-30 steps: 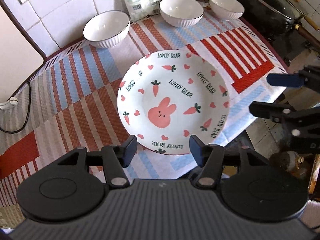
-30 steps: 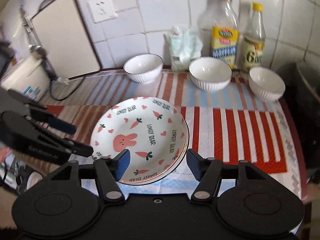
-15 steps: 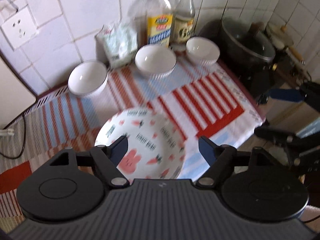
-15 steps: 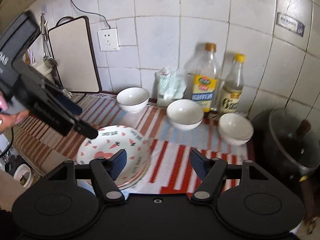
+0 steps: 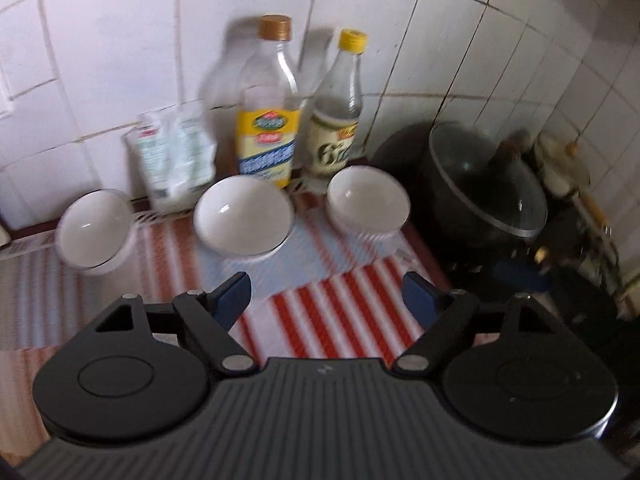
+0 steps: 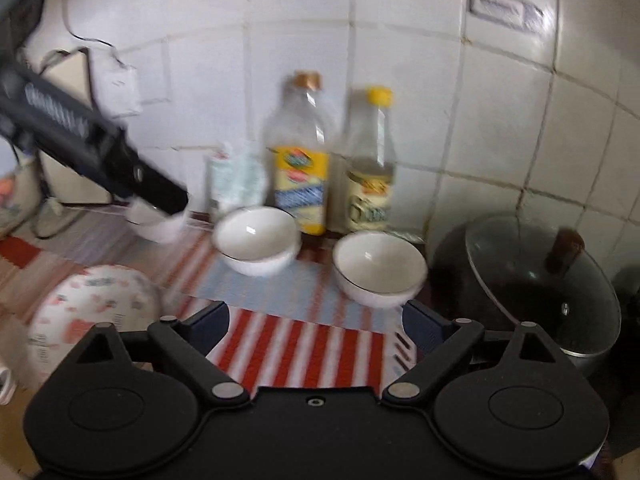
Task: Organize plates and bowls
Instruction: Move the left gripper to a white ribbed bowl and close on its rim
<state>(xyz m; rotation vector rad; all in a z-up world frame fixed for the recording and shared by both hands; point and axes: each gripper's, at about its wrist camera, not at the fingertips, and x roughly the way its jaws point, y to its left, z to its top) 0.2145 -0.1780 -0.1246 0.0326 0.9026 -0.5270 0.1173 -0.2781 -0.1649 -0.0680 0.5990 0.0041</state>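
In the lower part of the left wrist view, the left hand-held gripper (image 5: 326,294) is standing wide open with nothing between its fingers, and above it three white bowls (image 5: 243,218) are sitting in a row on the striped cloth (image 5: 344,312) of the desk, in front of two bottles (image 5: 269,120). In the right wrist view the right hand-held gripper (image 6: 316,322) is also standing open and empty, and the patterned plate (image 6: 92,308) is lying at the lower left of the frame, beside the left finger.
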